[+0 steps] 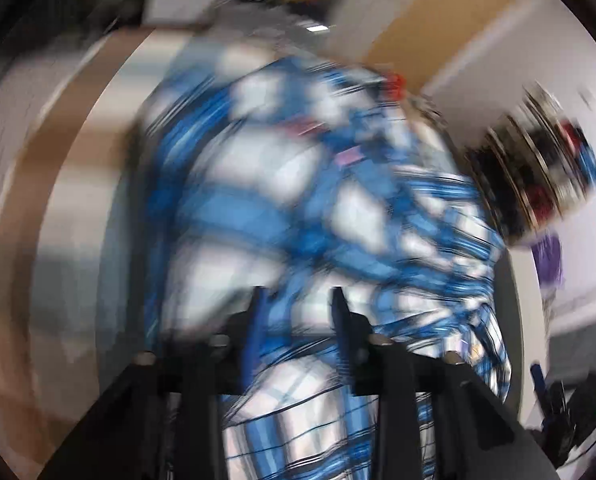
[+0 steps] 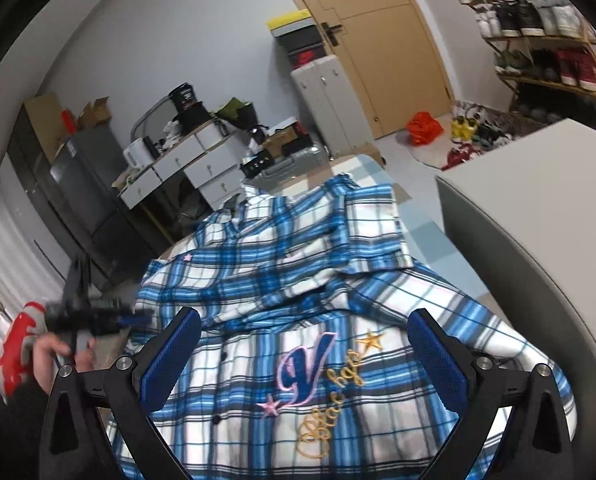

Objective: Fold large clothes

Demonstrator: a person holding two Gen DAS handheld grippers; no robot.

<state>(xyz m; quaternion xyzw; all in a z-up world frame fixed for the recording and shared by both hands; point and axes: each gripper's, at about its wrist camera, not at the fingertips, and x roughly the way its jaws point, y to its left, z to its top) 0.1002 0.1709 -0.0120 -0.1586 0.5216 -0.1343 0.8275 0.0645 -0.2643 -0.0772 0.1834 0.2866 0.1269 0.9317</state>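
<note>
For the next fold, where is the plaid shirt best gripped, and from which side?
Probably the shirt is best taken at its right sleeve. That sleeve lies flat with its free edge near the right finger of the open right gripper. Come in low from the right and pinch the edge, not the bunched middle.

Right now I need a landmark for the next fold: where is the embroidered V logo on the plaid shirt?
In the right wrist view the V logo sits low and central on the plaid shirt, between the right gripper fingers, above yellow script embroidery.
</note>
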